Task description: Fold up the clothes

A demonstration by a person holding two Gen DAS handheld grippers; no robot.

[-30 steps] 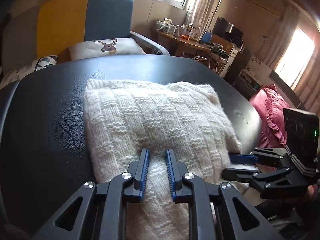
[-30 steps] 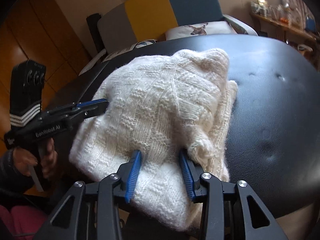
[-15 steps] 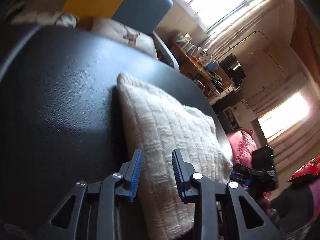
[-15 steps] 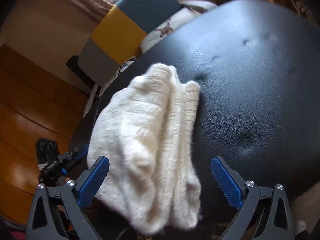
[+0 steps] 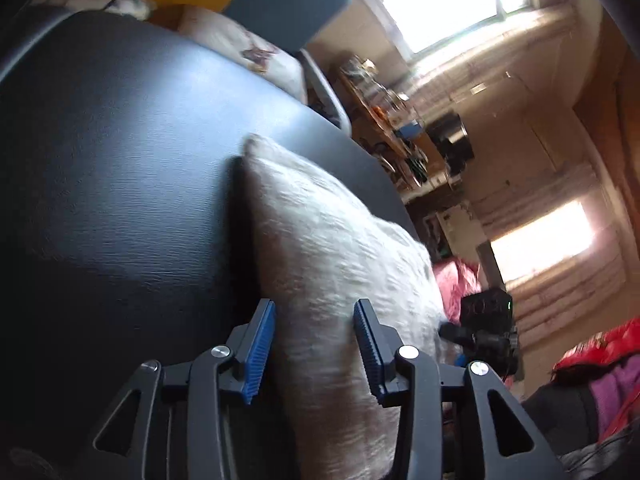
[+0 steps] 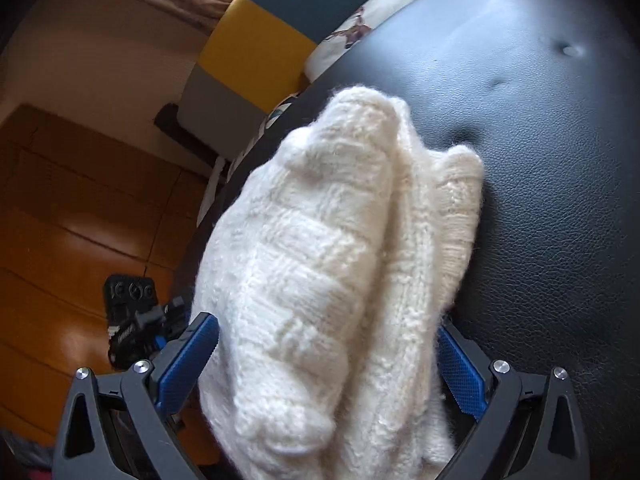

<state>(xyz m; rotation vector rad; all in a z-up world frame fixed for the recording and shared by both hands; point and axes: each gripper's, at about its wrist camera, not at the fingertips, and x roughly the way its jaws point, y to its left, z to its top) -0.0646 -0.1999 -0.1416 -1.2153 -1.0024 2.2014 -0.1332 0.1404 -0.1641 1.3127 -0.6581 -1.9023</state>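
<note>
A folded white knit sweater (image 5: 332, 264) lies on the black leather surface (image 5: 120, 160). My left gripper (image 5: 314, 348) is at its near edge. Its jaws are opening, with the thick folded edge between the blue pads (image 5: 260, 348), which no longer squeeze it. In the right wrist view the sweater (image 6: 320, 240) bulges in rolled layers. My right gripper (image 6: 326, 364) stands wide open around its near end, and the knit fills the gap without being pinched. Each view also shows the other gripper: the right gripper (image 5: 480, 336) and the left gripper (image 6: 136, 320).
An armchair with a yellow, teal and grey back (image 6: 272, 40) and a deer-print cushion (image 5: 248, 44) stands behind the surface. A cluttered desk (image 5: 400, 136) sits under bright windows. Pink and red cloth (image 5: 460, 280) lies to the right. Wooden floor (image 6: 60, 220) shows on the left.
Both grippers have opened their jaws, the right one very wide, and let go of the sweater. Both have rolled and dropped lower toward the sweater's near edge.
</note>
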